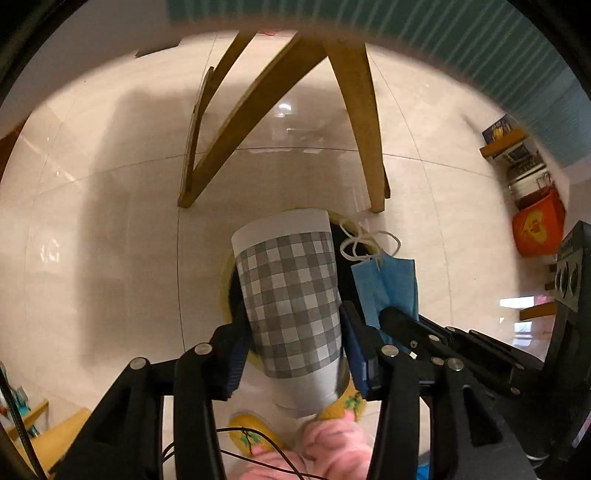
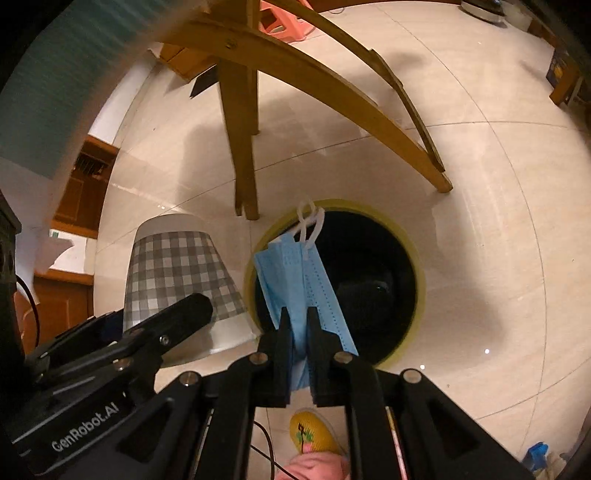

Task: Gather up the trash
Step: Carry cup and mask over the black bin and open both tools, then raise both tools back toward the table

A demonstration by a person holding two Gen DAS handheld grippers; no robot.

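A paper cup (image 1: 288, 291) with a grey check pattern hangs rim-down between the fingers of my left gripper (image 1: 293, 321), over the left edge of a round bin (image 1: 224, 291) with a yellow rim and black inside. The pads stand just off the cup's sides, and a sliver of yellow rim shows past the left pad. My right gripper (image 2: 298, 314) is shut on a folded blue face mask (image 2: 291, 284), whose white ear loops (image 2: 308, 221) dangle over the bin (image 2: 419, 266) mouth. The cup (image 2: 177, 273) and left gripper (image 2: 199, 302) sit just left of the mask.
Wooden furniture legs (image 1: 358, 122) stand on the pale tiled floor just behind the bin. A person's yellow slippers (image 2: 314, 432) and pink clothing (image 1: 332, 443) are below the grippers. An orange bag (image 1: 537, 229) and a low shelf (image 1: 509, 144) stand at the right; a pink stool (image 2: 280, 18) stands beyond the legs.
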